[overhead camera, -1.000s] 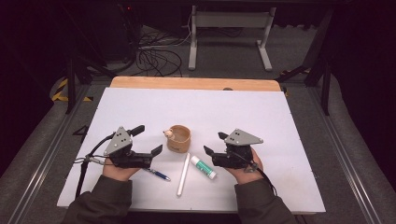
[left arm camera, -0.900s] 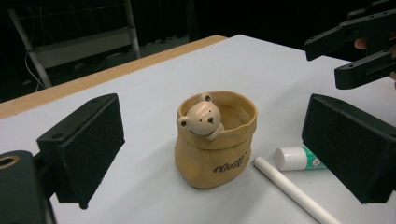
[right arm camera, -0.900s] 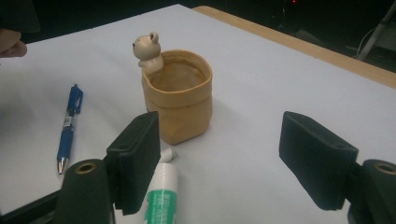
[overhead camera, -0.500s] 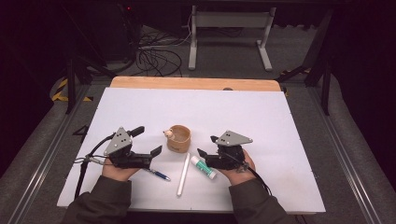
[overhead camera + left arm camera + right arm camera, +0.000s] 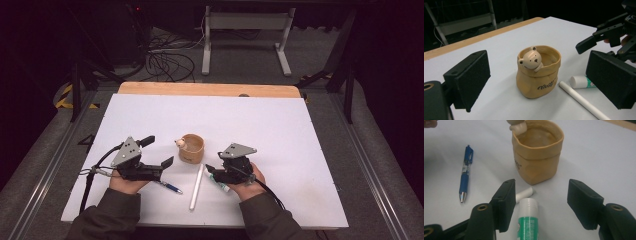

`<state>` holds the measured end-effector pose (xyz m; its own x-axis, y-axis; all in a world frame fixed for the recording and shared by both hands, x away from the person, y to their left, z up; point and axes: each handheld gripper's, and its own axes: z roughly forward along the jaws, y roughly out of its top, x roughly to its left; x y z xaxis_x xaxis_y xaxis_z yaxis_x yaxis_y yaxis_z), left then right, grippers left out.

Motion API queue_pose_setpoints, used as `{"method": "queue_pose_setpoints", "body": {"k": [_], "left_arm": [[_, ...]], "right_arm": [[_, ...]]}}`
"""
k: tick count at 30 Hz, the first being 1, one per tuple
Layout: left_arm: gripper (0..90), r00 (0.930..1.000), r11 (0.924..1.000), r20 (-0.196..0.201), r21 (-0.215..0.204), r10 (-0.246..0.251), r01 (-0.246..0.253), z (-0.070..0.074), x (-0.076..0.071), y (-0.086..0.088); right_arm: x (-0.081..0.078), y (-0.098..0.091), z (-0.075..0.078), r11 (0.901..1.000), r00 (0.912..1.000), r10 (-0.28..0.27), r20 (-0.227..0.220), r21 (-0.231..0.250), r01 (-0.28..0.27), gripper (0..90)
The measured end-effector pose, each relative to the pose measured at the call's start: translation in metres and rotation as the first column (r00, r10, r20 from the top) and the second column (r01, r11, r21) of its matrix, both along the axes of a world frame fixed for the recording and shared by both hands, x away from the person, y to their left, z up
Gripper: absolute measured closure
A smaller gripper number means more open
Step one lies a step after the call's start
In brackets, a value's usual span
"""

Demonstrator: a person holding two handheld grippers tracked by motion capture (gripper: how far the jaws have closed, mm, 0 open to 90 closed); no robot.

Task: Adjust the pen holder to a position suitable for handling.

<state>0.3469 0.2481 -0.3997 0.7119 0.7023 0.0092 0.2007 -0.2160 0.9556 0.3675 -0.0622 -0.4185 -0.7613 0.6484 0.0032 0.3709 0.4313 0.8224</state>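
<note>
We see the glue stick (image 5: 527, 220) lying flat on the white surface (image 5: 300, 140), a short tube with a green printed label and a plain white cap. It sits between the jaws of our right tongs (image 5: 541, 202), nearer the left one; the jaws have just been closing, yet the pads do not press on it. Its cap points toward a tan paper-bag-shaped cup (image 5: 537, 152) with a small bear head at the rim. A white stick (image 5: 196, 186) lies just beside it, a blue pen (image 5: 465, 172) farther off. Our left tongs (image 5: 536, 82) stand wide, facing the cup, holding nothing.
</note>
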Motion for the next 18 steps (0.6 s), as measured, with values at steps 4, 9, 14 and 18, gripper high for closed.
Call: {"method": "queue_pose_setpoints", "body": {"k": [4, 9, 14, 18], "left_arm": [[6.1, 1.0, 1.0, 0.003, -0.005, 0.001, -0.001, 0.0, 0.0, 0.001], [6.2, 1.0, 1.0, 0.0, -0.005, 0.0, 0.0, 0.0, 0.0, 0.0], [6.2, 1.0, 1.0, -0.002, -0.001, -0.003, 0.003, -0.001, 0.001, 0.0], [6.1, 1.0, 1.0, -0.006, 0.0, -0.004, 0.004, -0.001, 0.001, 0.0]], "right_arm": [[0.001, 0.005, -0.005, 0.9998, 0.9994, 0.003, -0.034, -0.02, -0.004, 42.0], [0.001, 0.011, -0.01, 0.9987, 0.9981, -0.001, -0.062, -0.051, -0.002, 44.4], [0.0, 0.014, -0.014, 0.9969, 0.9971, -0.014, -0.075, -0.078, 0.008, 46.5], [0.0, 0.017, -0.017, 0.9956, 0.9965, -0.016, -0.082, -0.093, 0.009, 47.8]]}}
